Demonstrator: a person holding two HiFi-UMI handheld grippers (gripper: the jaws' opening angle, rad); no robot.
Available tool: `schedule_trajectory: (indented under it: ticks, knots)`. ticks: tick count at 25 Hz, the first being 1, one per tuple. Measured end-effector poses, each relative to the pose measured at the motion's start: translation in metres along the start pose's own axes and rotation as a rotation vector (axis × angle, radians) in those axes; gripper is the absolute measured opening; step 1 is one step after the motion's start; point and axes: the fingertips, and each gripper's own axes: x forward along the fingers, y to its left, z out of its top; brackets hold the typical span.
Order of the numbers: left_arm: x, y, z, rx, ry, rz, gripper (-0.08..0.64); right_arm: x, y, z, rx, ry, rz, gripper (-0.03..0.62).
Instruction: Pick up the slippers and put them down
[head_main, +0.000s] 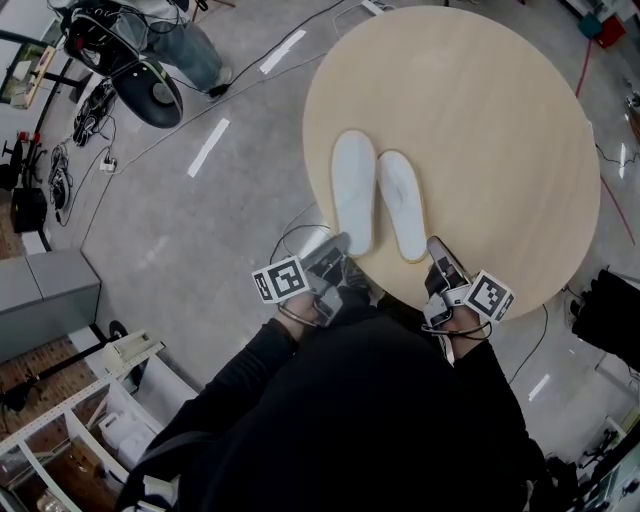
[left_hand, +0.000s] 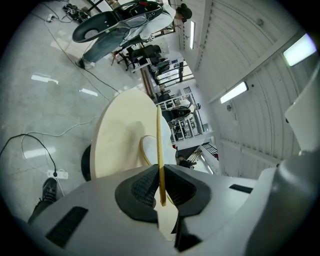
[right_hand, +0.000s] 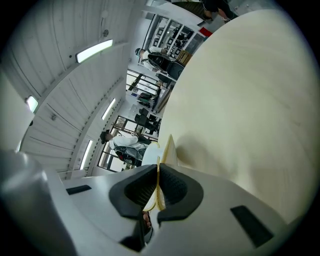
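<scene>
Two white slippers lie side by side on the round beige table (head_main: 500, 120), toes pointing away from me. My left gripper (head_main: 338, 244) is shut on the heel edge of the left slipper (head_main: 353, 185). My right gripper (head_main: 436, 246) is shut on the heel edge of the right slipper (head_main: 401, 205). In the left gripper view the thin yellowish sole (left_hand: 159, 145) runs edge-on between the black pads (left_hand: 145, 189) of the left gripper (left_hand: 161, 192). In the right gripper view the right gripper (right_hand: 158, 194) clamps the right slipper's sole edge (right_hand: 167, 149), with the table (right_hand: 245, 110) beyond.
Grey floor surrounds the table, with cables and a power strip (head_main: 108, 163) at the left. A person in jeans (head_main: 190, 45) stands at the top left beside a black seat (head_main: 150, 92). White shelving (head_main: 90, 420) is at the bottom left, and a dark bag (head_main: 612, 312) at the right.
</scene>
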Motion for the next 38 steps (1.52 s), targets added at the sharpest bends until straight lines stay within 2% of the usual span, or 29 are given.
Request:
schedule_trajectory:
  ticks: [9,22,26,30,32,33,38]
  knots:
    - [-0.001,-0.035,0.010,-0.035,-0.012,-0.098,0.051,-0.006,0.042,0.022,-0.015,-0.066,0.090,0.026]
    - [-0.003,-0.088,0.030,-0.044,-0.031,-0.205,0.051,-0.027,0.089,0.068,-0.038,-0.197,0.158,0.025]
    - [-0.003,-0.100,0.032,0.003,-0.016,-0.240,0.049,-0.037,0.102,0.083,-0.047,-0.247,0.177,0.023]
    - [-0.004,-0.110,0.033,-0.015,-0.006,-0.294,0.051,-0.047,0.107,0.091,-0.065,-0.291,0.176,0.021]
    - [-0.001,-0.113,0.033,0.018,0.016,-0.311,0.051,-0.053,0.108,0.096,-0.069,-0.311,0.169,0.021]
    - [0.001,-0.115,0.031,0.031,0.029,-0.309,0.051,-0.057,0.108,0.098,-0.067,-0.321,0.165,0.021]
    - [0.010,-0.122,0.013,-0.009,0.082,-0.294,0.051,-0.084,0.107,0.104,-0.058,-0.364,0.137,0.017]
